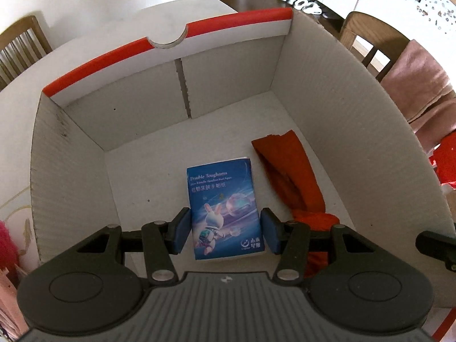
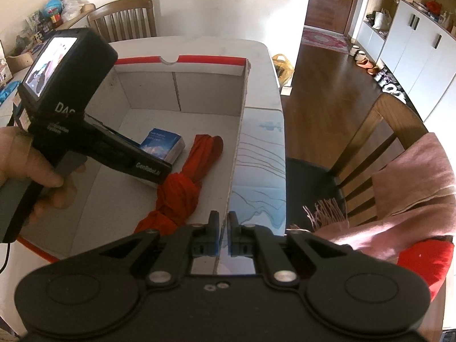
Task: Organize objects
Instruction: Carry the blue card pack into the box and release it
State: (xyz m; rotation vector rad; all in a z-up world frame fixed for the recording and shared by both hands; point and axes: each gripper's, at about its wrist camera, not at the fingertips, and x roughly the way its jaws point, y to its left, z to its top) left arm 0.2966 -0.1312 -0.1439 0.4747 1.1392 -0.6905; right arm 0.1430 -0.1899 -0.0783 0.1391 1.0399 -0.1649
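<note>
Tissue pack (image 1: 225,211), blue, sits in the white corrugated cardboard box (image 1: 327,108) between the left gripper (image 1: 225,232) pads. Fingers (image 1: 180,232) about half open. Left pad looks against the pack's edge, right pad (image 1: 270,232) just beside it; can't tell if the pack is actually squeezed or resting on the box floor. Lower end of the pack is cut off behind the gripper body. Readable on the pack: "Double Toughness", a smaller English line too blurred to read, a row of Chinese characters, a cartoon rabbit astronaut and a planet, small logo at the lower right.

Red cloth (image 1: 287,168), knotted, lies just beside the pack on the box floor; its near end is hidden under the left gripper's linkage.

Right wrist view: right gripper (image 2: 224,222) fingers nearly together, clamped on the thin top edge of the box's side wall (image 2: 238,148). Left device body covers most of the pack (image 2: 164,144); only its far end shows, text unreadable. On that device: "GenRobot.AI", "DAS" partly cut off, and a second line too small to read. Small lit screen on its back, contents unclear. The person's left hand (image 2: 31,171) grips the handle, cropped at the frame edge.

Box rim has a red strip (image 1: 171,42) with a half-round notch. Box stands on a white table (image 2: 265,131). Pink fringed scarf (image 2: 413,188) is draped on a wooden chair (image 2: 370,131).
</note>
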